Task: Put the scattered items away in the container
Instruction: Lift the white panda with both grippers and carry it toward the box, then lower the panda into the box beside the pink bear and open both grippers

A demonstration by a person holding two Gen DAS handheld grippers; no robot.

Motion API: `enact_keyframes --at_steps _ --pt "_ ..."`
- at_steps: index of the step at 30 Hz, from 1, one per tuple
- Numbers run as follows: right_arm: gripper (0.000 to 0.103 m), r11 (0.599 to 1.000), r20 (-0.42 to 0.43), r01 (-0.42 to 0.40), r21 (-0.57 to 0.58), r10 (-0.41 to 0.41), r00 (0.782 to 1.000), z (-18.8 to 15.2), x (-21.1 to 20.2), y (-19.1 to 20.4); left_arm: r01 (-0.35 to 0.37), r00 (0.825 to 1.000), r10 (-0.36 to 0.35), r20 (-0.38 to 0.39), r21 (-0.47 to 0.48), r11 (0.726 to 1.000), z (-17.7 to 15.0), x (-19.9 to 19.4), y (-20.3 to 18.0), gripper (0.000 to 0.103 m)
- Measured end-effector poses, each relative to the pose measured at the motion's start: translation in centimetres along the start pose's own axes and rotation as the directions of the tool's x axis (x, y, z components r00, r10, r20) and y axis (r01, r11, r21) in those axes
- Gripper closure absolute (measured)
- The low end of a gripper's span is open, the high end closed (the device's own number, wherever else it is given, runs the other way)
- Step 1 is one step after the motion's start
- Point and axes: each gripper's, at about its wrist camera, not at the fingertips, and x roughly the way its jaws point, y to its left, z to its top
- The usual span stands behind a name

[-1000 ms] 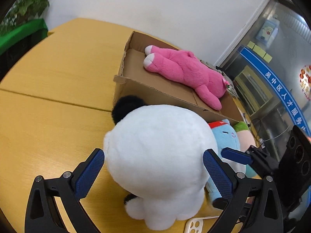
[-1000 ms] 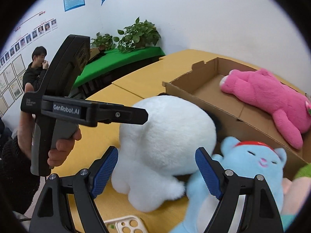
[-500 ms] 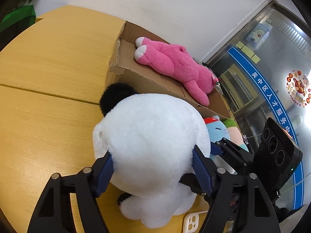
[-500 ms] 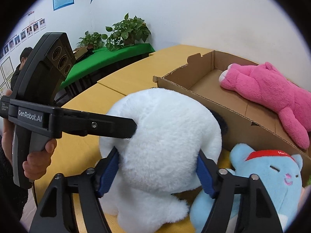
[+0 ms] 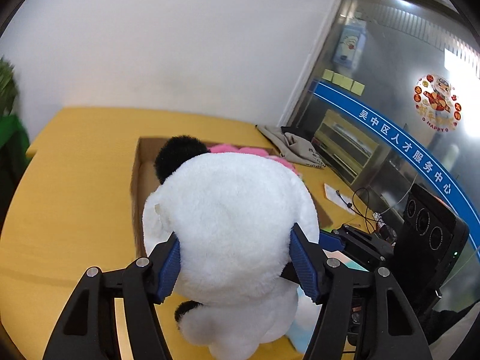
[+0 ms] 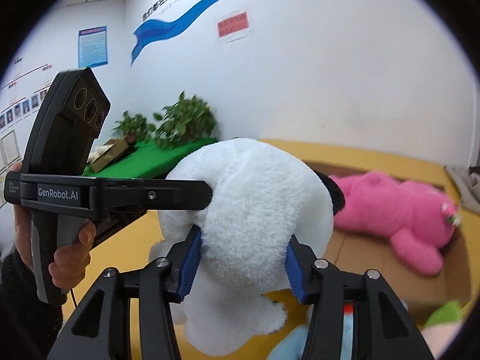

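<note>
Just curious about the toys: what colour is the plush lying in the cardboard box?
Bright pink. The plush shows best in the right wrist view, lying inside the box.

Pink plush [image 6: 393,210] — across box [image 5: 141,174] floor

Right gripper [image 6: 241,264] jaws pressed into white plush toy [image 6: 255,210]; left gripper [image 6: 207,193] gripped its other side. Pink plush [image 6: 390,210] lay in cardboard box [image 6: 354,249] on desk [image 6: 399,159].
</note>
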Motion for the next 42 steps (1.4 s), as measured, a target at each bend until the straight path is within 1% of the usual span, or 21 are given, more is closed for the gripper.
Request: enact_keyframes --at_steps 3,5,7,9,11,13,15,17,21,23,27,30,35,36,37,38,40,41,42 --pt "0.053 0.998 0.011 0.033 0.051 -0.034 0.999 3.0 2.0 -2.9 -0.013 1.0 0.013 0.0 0.032 0.999 4.5 3.5 1.2 0.033" --pt "0.053 0.995 0.007 0.051 0.082 -0.051 0.999 4.6 4.0 -4.8 -0.012 1.0 0.012 -0.014 0.007 1.0 6.4 6.0 2.9 0.033" --pt "0.053 0.991 -0.008 0.07 0.114 -0.069 0.998 5.4 6.6 -6.6 -0.014 0.999 0.012 -0.043 -0.04 0.999 7.1 8.5 4.9 0.033" --pt "0.053 0.986 -0.033 0.08 0.146 -0.076 0.997 5.2 9.1 -8.0 -0.022 0.996 0.015 -0.084 -0.079 0.997 6.9 11.1 7.0 0.033" --pt "0.053 0.978 -0.086 0.08 0.193 -0.064 0.994 4.1 11.8 -9.2 -0.039 0.991 0.025 -0.135 -0.106 0.994 6.1 13.4 9.0 0.033" --pt "0.054 0.964 -0.156 0.077 0.256 -0.038 0.987 2.6 14.5 -10.3 -0.065 0.981 0.042 -0.189 -0.119 0.991 5.0 15.6 10.6 0.033" --pt "0.054 0.956 -0.214 0.09 0.281 -0.029 0.976 0.8 16.3 -10.8 -0.087 0.971 0.058 -0.232 -0.121 0.989 3.6 17.0 11.8 0.033" --pt "0.053 0.957 -0.271 0.105 0.271 -0.029 0.962 -0.7 17.6 -10.4 -0.1 0.966 0.069 -0.25 -0.111 0.989 2.8 17.4 12.3 0.033" --pt "0.053 0.96 -0.304 0.123 0.252 -0.042 0.952 -0.7 18.1 -9.4 -0.089 0.968 0.051 -0.246 -0.148 0.985 2.0 17.0 13.2 0.032" --pt "0.053 0.963 -0.319 0.13 0.238 -0.048 0.946 -0.7 18.3 -9.1 -0.098 0.967 0.061 -0.247 -0.142 0.985 1.6 17.1 13.0 0.031" --pt "0.051 0.967 -0.336 0.162 0.198 -0.088 0.938 -1.1 18.4 -8.5 -0.13 0.964 0.1 -0.246 -0.108 0.986 1.1 17.2 12.3 0.028" --pt "0.051 0.967 -0.342 0.18 0.181 -0.11 0.933 -1.4 18.5 -8.0 -0.144 0.961 0.115 -0.251 -0.1 0.984 0.8 17.2 12.2 0.028" --pt "0.051 0.965 -0.36 0.194 0.178 -0.12 0.925 -1.9 18.6 -7.6 -0.169 0.957 0.141 -0.253 -0.093 0.981 0.3 17.2 12.1 0.026" --pt "0.051 0.965 -0.359 0.193 0.176 -0.12 0.926 -1.9 18.5 -7.5 -0.178 0.956 0.148 -0.255 -0.098 0.979 0.3 17.1 12.0 0.024" --pt "0.051 0.966 -0.358 0.19 0.174 -0.118 0.926 -1.9 18.4 -7.5 -0.182 0.955 0.152 -0.253 -0.102 0.978 0.4 16.9 11.9 0.02" --pt "0.045 0.968 -0.357 0.184 0.173 -0.112 0.927 -1.8 18.1 -7.6 -0.189 0.957 0.157 -0.246 -0.111 0.976 0.5 16.4 11.8 0.019" --pt "0.041 0.967 -0.365 0.163 0.198 -0.082 0.927 -1.5 16.6 -8.1 -0.217 0.96 0.189 -0.208 -0.124 0.968 0.9 14.5 11.1 0.019" --pt "0.039 0.964 -0.356 0.165 0.208 -0.083 0.931 -1.2 15.3 -8.3 -0.244 0.959 0.222 -0.176 -0.116 0.963 1.2 13.1 10.3 0.019" --pt "0.036 0.965 -0.325 0.184 0.185 -0.117 0.938 -0.7 13.6 -8.3 -0.27 0.958 0.255 -0.133 -0.104 0.957 1.4 11.5 9.3 0.019"
